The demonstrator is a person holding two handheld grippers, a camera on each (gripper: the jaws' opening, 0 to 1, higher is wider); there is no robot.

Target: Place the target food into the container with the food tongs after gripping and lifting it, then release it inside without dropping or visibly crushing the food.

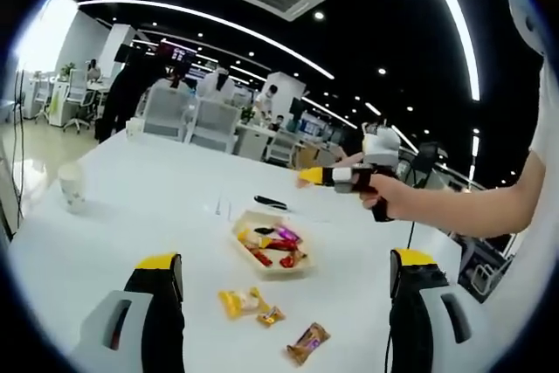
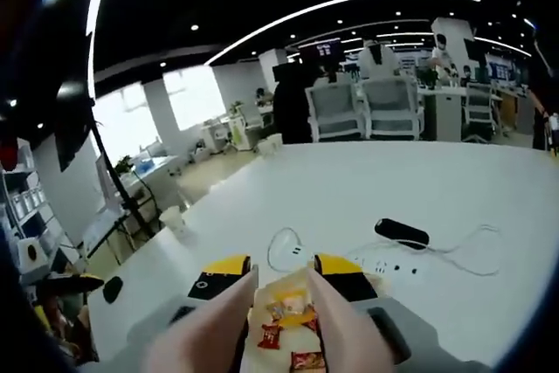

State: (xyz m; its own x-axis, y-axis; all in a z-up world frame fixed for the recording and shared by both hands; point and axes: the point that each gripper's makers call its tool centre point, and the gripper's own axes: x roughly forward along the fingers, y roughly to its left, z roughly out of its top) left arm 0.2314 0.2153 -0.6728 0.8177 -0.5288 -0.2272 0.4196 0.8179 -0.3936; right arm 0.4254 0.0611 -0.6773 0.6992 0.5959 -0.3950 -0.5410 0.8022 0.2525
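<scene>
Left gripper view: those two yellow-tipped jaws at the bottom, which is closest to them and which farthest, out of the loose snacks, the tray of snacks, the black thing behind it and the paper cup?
1. Loose snacks, between the jaws of the left gripper.
2. Tray of snacks, just beyond, centre of the white table.
3. Black object behind the tray, and the paper cup far left: too close to call.

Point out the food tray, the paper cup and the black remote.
food tray (image 1: 301,269): left gripper view, near rim.
paper cup (image 1: 72,187): left gripper view, its side.
black remote (image 2: 402,233): right gripper view, its top.

On the table (image 1: 131,216), the container (image 1: 272,244) sits behind three loose snacks (image 1: 271,315), cup (image 1: 72,187) far left.
</scene>
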